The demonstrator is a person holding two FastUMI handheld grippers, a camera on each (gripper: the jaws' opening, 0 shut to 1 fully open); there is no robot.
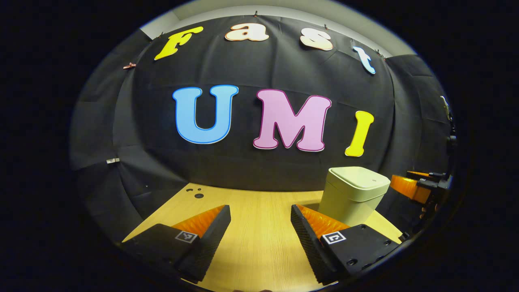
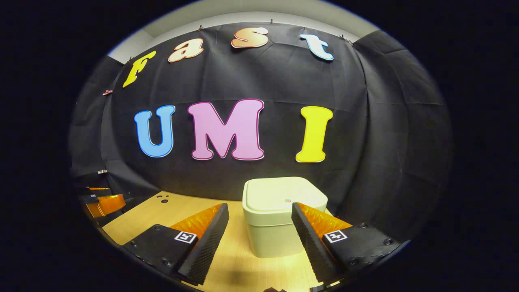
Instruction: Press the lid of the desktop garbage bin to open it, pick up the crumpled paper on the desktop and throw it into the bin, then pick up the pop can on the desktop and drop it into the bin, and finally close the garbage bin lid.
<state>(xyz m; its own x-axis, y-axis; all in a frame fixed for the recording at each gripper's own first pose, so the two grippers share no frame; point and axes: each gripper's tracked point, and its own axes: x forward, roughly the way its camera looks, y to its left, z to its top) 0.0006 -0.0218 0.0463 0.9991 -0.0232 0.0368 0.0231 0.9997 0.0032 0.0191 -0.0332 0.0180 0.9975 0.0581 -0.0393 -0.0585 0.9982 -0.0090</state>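
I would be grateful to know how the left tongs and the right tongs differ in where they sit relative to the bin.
The right tongs point straight at the bin, which sits centred between their fingers; the left tongs face bare table, with the bin off to their right. The bin looks nearer to the right tongs. Both are open and hold nothing.

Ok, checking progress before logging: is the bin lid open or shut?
Shut. The lid lies flat and flush on the bin, also in the left gripper view.

Left gripper (image 1: pixel 260 213) jaws apart; bin (image 1: pixel 352 194) lid closed.
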